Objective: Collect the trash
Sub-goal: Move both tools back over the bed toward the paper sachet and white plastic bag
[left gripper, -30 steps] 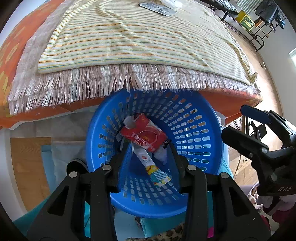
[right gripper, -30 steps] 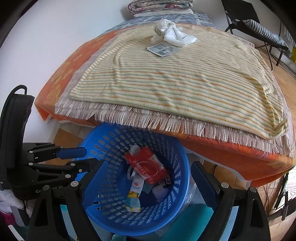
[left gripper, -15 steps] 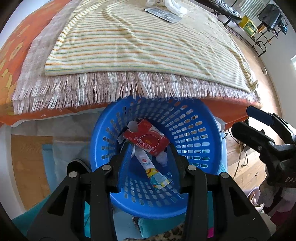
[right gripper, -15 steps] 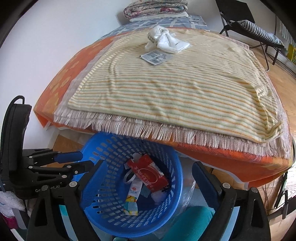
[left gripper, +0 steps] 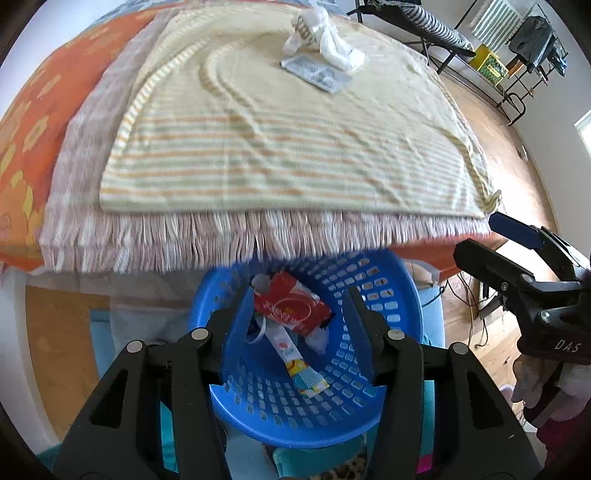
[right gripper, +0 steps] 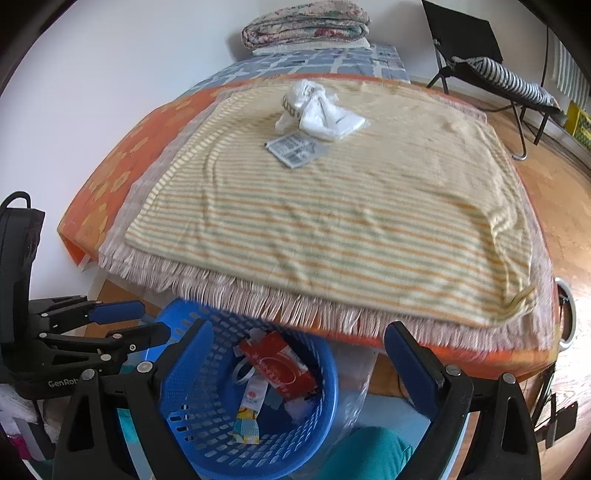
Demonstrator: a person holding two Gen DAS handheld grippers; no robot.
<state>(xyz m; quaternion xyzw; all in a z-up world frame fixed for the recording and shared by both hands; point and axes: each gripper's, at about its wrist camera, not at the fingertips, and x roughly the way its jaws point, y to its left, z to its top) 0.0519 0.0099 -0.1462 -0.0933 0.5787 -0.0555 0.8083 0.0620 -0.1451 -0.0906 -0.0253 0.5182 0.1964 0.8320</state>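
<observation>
Left gripper (left gripper: 299, 317) risen, fingers opening, empty

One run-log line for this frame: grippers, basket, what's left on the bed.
left gripper: opening, empty | right gripper: open, empty | blue basket: red packet inside | bed: white bag, flat wrapper uncollected

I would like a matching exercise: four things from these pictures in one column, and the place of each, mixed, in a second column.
1. red packet
2. white crumpled bag
3. folded quilts
4. blue basket

A. far end of the bed, by the wall
B. on the striped blanket
C. on the floor below the bed's fringe
D. inside the basket

Pairs: 1-D, 2-B, 3-A, 4-C
</observation>
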